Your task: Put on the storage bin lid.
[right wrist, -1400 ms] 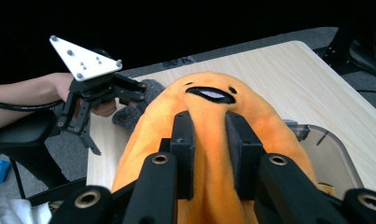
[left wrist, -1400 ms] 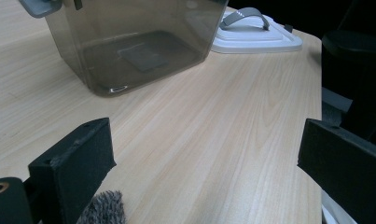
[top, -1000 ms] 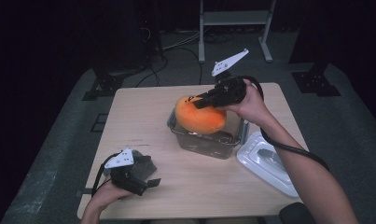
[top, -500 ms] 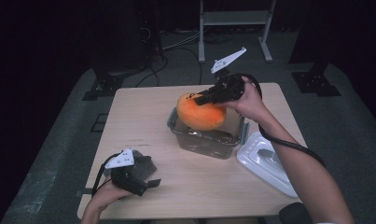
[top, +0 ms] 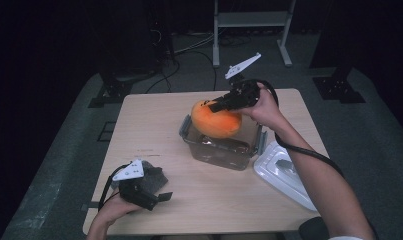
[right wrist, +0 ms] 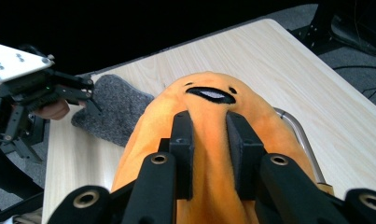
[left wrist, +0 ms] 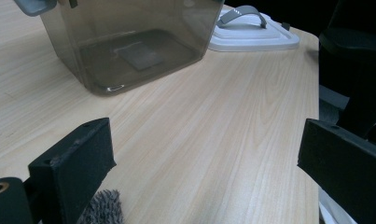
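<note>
Above the clear plastic container (top: pixel 224 150), an orange plush toy (top: pixel 216 120) is pinched by the right tool (top: pixel 216 105); the left tool (top: pixel 159 199) is held released, nearer the surface's (top: pixel 154 130) front edge.

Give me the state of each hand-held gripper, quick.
Left hand-held gripper: open, holding nothing, low over the table.
Right hand-held gripper: shut on the orange plush toy, above the clear container.

The right gripper (top: pixel 216 105) is held out from an extended forearm, its 2 fingers (right wrist: pixel 183 140) nearly together and pinching. The left gripper (top: pixel 159 199) lies low near the body, its fingers (left wrist: pixel 78 163) spread wide, hand (top: pixel 114 212) beneath it.
</note>
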Tool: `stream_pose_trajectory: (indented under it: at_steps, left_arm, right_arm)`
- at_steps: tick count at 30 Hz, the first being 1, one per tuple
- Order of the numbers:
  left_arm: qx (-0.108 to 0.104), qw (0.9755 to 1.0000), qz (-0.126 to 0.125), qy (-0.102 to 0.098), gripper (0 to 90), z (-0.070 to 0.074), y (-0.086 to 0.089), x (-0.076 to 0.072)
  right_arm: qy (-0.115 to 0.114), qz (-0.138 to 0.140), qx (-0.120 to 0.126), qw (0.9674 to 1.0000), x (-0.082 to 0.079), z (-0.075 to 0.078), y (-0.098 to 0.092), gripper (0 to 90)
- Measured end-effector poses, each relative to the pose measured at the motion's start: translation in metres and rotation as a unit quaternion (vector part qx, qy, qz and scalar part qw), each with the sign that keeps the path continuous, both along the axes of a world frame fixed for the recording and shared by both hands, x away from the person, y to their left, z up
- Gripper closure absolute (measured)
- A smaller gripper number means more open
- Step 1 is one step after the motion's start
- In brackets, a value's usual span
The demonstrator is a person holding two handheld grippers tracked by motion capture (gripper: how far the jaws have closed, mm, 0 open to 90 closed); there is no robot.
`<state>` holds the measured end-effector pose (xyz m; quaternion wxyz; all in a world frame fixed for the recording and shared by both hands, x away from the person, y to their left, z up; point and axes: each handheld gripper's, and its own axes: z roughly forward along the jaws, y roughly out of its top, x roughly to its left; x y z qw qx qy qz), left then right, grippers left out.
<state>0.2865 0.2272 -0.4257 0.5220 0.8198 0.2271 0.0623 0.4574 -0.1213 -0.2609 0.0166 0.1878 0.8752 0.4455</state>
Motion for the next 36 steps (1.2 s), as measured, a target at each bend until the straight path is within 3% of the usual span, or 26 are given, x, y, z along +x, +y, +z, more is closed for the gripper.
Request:
stream_pose_trajectory:
  at_steps: [12, 36]
  left_arm:
    - [0.0, 1.0, -0.002, 0.006, 2.8, -0.002, -0.003, 0.0]
    - [0.005, 1.0, -0.004, 0.005, 2.8, -0.002, -0.002, -0.001]
  right_arm:
    - [0.01, -0.004, -0.02, 0.9998, 0.01, -0.025, 0.0, 73.8]
    - [0.04, -0.012, -0.025, 0.9988, 0.02, -0.062, -0.002, 73.4]
